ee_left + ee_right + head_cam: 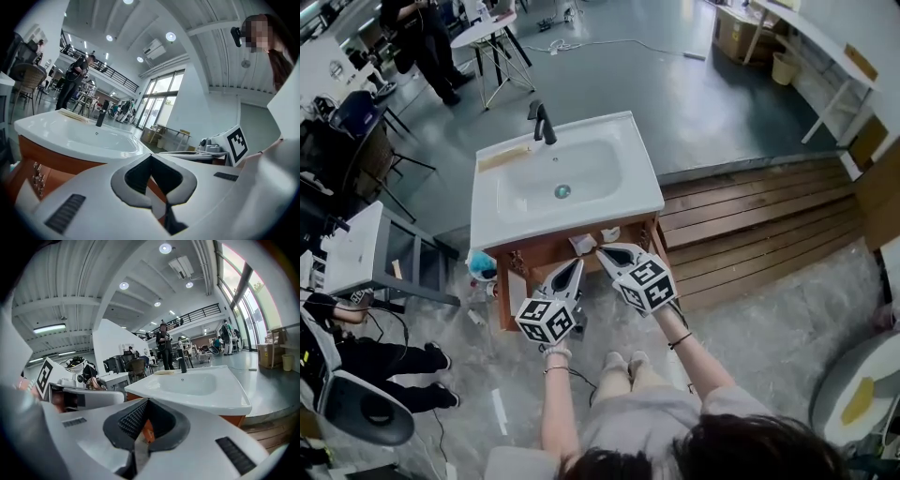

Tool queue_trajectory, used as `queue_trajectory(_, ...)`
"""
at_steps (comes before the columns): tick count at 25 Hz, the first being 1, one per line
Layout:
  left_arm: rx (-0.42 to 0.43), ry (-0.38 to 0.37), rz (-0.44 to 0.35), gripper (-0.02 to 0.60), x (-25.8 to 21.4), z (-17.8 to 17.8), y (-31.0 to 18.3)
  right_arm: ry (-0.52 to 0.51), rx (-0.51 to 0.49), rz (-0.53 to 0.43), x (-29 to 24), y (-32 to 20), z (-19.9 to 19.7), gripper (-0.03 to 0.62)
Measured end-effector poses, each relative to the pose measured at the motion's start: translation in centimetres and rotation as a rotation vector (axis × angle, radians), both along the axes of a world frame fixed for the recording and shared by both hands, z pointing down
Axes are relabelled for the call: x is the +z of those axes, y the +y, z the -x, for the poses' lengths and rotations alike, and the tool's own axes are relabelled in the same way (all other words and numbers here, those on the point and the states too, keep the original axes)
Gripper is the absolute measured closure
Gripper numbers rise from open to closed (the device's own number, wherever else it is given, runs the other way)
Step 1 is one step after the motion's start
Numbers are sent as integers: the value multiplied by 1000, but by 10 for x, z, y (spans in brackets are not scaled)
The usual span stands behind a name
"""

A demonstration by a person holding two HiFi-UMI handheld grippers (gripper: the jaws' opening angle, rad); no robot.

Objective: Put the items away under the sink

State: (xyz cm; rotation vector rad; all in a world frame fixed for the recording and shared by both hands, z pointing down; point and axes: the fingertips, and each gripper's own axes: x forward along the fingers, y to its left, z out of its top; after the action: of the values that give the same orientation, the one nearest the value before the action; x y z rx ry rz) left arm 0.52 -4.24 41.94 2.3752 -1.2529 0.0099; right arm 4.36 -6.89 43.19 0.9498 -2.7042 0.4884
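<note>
While the person faces the sink [630, 202], the left gripper [577, 263] and right gripper [603, 252] are held side by side, both clenched on nothing. Two small white items [582, 245] sit just past their tips, in the open cabinet [544, 255] beneath the basin.

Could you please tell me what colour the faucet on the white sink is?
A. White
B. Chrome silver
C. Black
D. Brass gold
C: the faucet standing at the far edge of the white sink is plainly black in the head view, and it looks equally dark in both gripper views.
</note>
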Motion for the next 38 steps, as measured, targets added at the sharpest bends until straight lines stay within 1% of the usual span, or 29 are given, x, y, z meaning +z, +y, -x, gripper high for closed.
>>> queue_trajectory(4,-42,8,-16,584,-12,8,5,-7,-20,-19,-16,3,3,579)
queue_trajectory(10,-76,24,-33,584,-27,24,6,-23,-41,-36,-34,0,15,579)
queue_trajectory(17,-106,39,-55,584,-37,49,1,-27,-92,-37,-40,-5,46,579)
queue_trajectory(19,-112,57,-65,584,-41,59,-4,-29,-100,-39,-41,-11,56,579)
queue_trajectory(22,-106,70,-76,584,-48,72,-11,-36,-103,-40,-45,-19,72,579)
queue_trajectory(27,-79,56,-86,584,-56,96,-23,-48,-113,-59,-56,-36,97,579)
queue_trajectory(38,-96,61,-102,584,-59,143,-48,-49,-121,-82,-63,-60,141,579)
